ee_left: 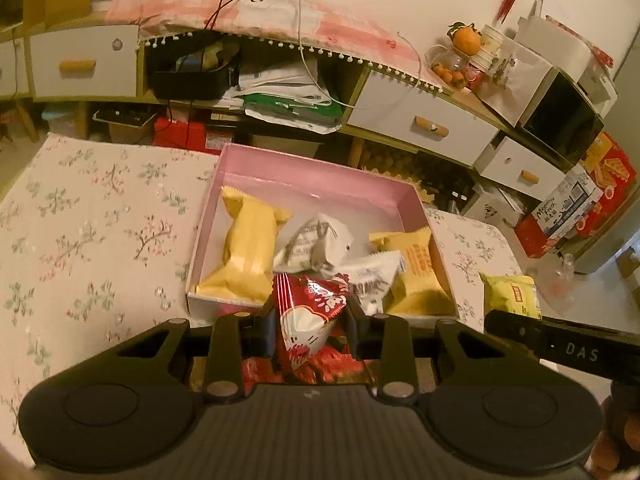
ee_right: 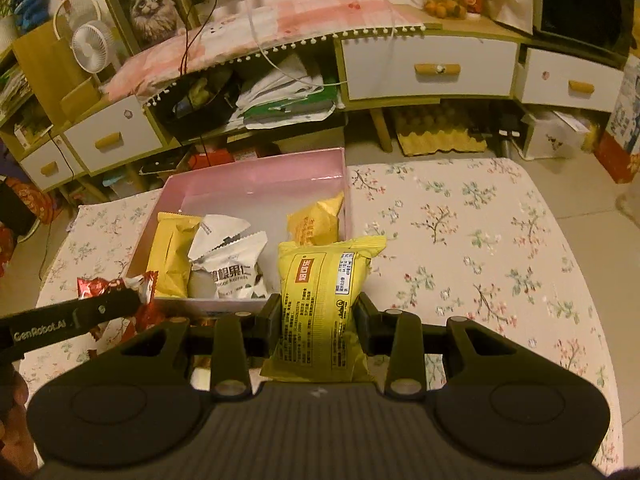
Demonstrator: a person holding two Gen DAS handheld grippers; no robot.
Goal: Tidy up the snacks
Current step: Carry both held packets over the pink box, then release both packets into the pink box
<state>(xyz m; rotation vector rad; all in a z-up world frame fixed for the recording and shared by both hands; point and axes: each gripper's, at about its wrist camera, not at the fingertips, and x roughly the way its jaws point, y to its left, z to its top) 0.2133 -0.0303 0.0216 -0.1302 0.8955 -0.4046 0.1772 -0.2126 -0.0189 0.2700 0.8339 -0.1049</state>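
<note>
Floral tablecloth (ee_right: 480, 240): fills mid-frame. Pink box (ee_left: 320, 176): centre, holding two yellow packets (ee_left: 248, 252), two white packets (ee_left: 316, 244). Left gripper (ee_left: 310, 330): lower centre, clamped on red snack packet (ee_left: 308, 312) at the box's near wall. Right gripper (ee_right: 318, 320): clamped on yellow snack packet (ee_right: 324, 300), at the box's right near corner.

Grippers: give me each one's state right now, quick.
Left gripper: closed on the red snack packet.
Right gripper: closed on the yellow snack packet.
</note>
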